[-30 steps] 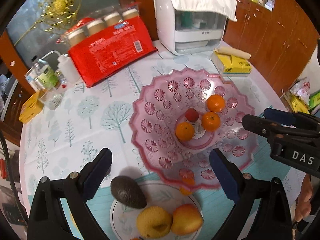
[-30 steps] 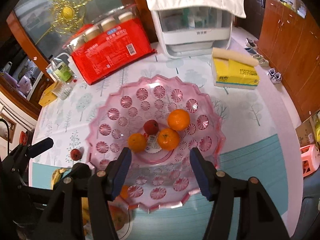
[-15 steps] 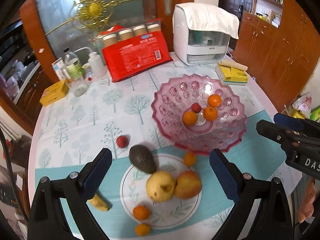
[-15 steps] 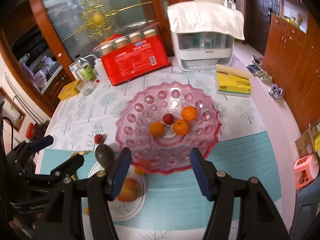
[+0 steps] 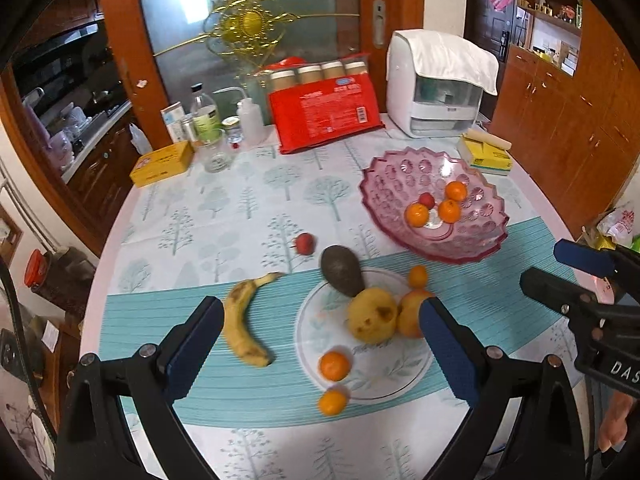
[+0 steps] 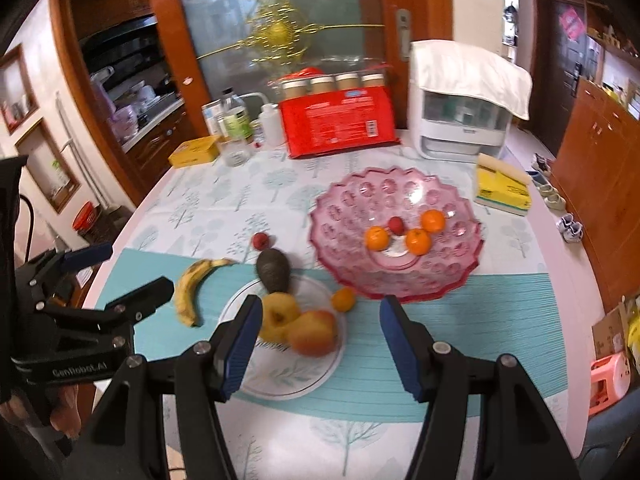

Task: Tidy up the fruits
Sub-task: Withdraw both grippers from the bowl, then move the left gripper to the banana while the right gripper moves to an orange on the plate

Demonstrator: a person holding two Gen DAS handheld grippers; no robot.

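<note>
1. The left gripper is hanging with its blue-padded jaws spread wide and nothing between them; the right gripper is standing likewise apart and carrying nothing.
2. Both claws are pulling back and upward from the table; a second ago they were hovering low over the bowl, and now the whole spread is coming into view.
3. Just beyond the left claw, the round white leaf-printed plate is holding a dark green avocado, a blotched yellow pear, a reddish-yellow apple and a small orange mandarin.
4. Another mandarin is lying just off the plate's near rim; a third is sitting between plate and bowl.
5. Left of the plate, a spotted yellow banana is lying on the teal-striped tablecloth; a small red fruit is resting farther back.
6. The scalloped pink glass bowl is already holding three mandarins and one small red fruit.
7. Judging from this, a drop-off is done and the sorting is partly finished; the loose pieces are probably awaiting the next pick.
</note>
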